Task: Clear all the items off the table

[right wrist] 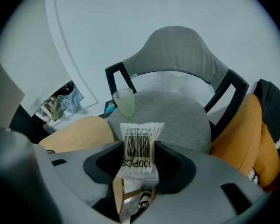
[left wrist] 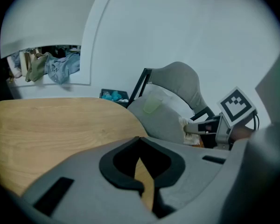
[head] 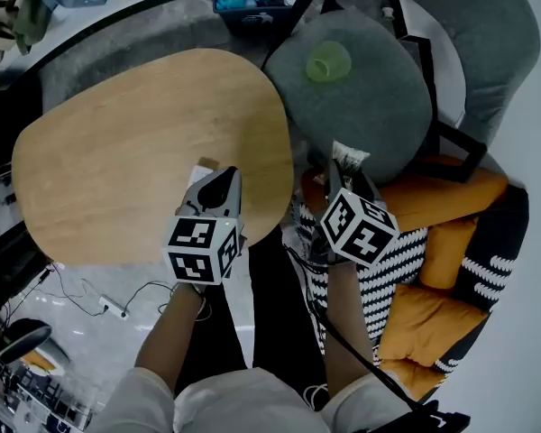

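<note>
Swab packet (right wrist: pixel 138 146) bottom, behind the right tongs (right wrist: pixel 138 166)

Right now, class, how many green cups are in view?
1. The green cup stands on the grey chair seat, past the wooden table edge. Nothing in view seems to hide another.

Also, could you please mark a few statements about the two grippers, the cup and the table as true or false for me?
1. The right gripper grips a packet of cotton swabs. True.
2. The green cup stands on the wooden table. False: it stands upright on the grey chair seat, beside the table.
3. The left gripper carries a second cup. False: nothing is between its jaws.
4. The left gripper hangs above the table, close to its edge. True.
</note>
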